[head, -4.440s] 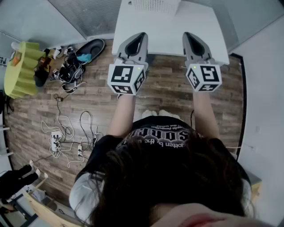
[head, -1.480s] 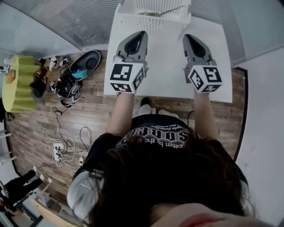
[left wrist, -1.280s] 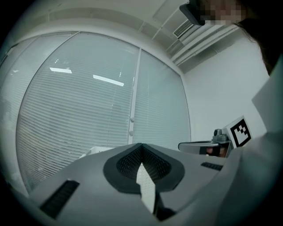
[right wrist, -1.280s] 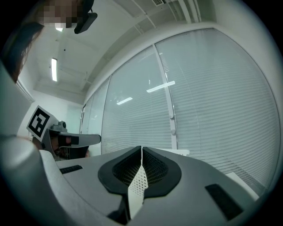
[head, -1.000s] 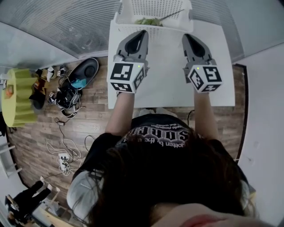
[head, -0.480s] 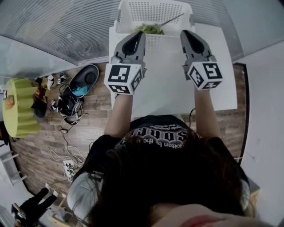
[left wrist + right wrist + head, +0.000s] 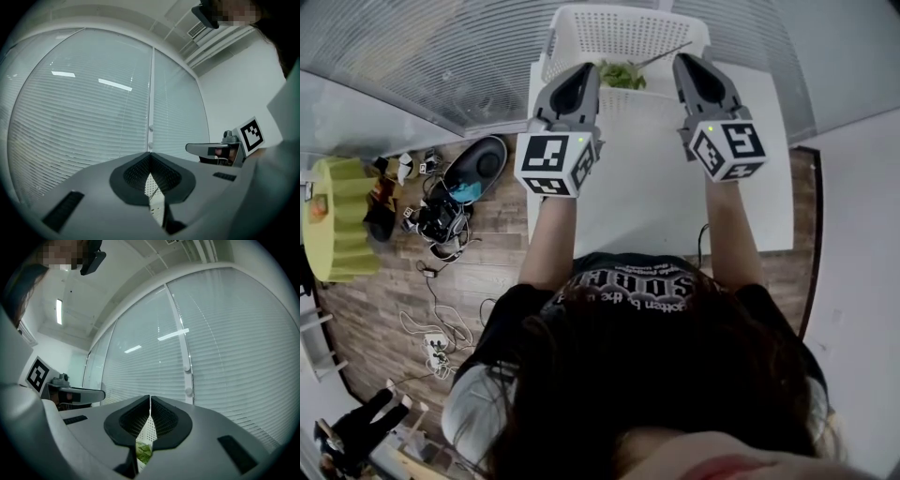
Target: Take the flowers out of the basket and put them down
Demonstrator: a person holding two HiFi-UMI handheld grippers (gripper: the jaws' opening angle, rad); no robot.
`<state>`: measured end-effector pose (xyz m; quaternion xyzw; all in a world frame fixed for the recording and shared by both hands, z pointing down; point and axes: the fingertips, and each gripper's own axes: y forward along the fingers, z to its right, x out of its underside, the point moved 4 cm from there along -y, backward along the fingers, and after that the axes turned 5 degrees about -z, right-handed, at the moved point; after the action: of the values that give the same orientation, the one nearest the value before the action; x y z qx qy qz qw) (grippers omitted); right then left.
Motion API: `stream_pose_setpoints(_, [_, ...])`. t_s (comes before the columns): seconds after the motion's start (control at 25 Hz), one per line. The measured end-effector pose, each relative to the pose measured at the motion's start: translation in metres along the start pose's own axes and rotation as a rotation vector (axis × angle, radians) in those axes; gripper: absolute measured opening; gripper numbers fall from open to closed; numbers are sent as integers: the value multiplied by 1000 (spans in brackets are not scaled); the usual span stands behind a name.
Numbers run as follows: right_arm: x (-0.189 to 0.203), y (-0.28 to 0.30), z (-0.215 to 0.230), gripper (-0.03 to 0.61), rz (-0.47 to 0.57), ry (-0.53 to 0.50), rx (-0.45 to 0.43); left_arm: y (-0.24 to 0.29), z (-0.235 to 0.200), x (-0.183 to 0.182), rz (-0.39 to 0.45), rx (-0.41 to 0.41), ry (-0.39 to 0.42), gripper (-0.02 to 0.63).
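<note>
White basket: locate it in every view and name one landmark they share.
Head view: basket at top centre, against the upper edge.
Left gripper view: a perforated white sliver low at centre, seen through the slit between the jaws.
Right gripper view: the same sliver low at centre, greenery beneath it.
Shared landmark: the window blinds.

Person steps in. The white perforated plastic basket [image 7: 623, 33], earlier just a sliver at the top edge, is now fully in frame at upper centre, with green flowers [image 7: 622, 75] visible inside. Tips of the left gripper [image 7: 589, 69] and right gripper [image 7: 682, 60], earlier over the bare white table [image 7: 647, 187], now reach the basket's near rim. The floor clutter [image 7: 450, 202] slides down the left side of the frame.
</note>
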<state>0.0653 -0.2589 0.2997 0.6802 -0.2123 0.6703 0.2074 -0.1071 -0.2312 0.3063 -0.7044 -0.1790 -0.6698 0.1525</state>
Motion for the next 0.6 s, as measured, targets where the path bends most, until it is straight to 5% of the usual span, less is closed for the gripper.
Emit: stream_pose_setpoints(0.6, [-10,61,14,31,-19,-84,-253,25,-18,-3,-1,-41,11,2])
